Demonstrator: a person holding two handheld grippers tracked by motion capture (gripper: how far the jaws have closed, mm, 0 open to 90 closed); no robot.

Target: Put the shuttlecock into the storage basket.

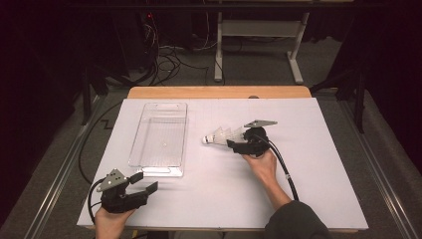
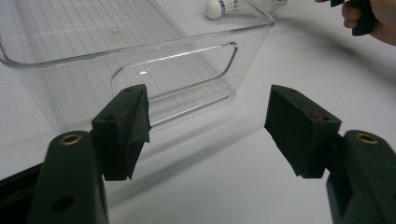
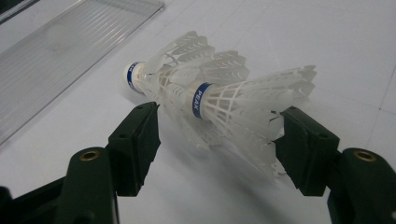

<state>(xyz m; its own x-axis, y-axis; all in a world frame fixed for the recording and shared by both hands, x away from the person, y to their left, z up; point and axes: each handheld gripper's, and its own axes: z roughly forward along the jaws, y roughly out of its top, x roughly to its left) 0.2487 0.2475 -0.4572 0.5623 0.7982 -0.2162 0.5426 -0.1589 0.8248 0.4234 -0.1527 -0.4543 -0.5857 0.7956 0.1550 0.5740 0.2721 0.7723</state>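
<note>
White table (image 1: 318, 189); clear bin (image 1: 160, 139); nested shuttlecocks (image 1: 224, 135).

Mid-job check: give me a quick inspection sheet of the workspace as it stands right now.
Surface: white sheet on a wooden table.
Job's things: clear plastic bin, empty; nested shuttlecocks lying on the sheet to its right.
Clutter: nothing seen.
Grippers: left gripper open, facing the bin's handle end; right gripper open, jaws either side of the shuttlecocks' skirt.
Cables: black cable trails from the right gripper.
Surroundings: dark room, grey floor, desk frame, tangled wires behind.
</note>
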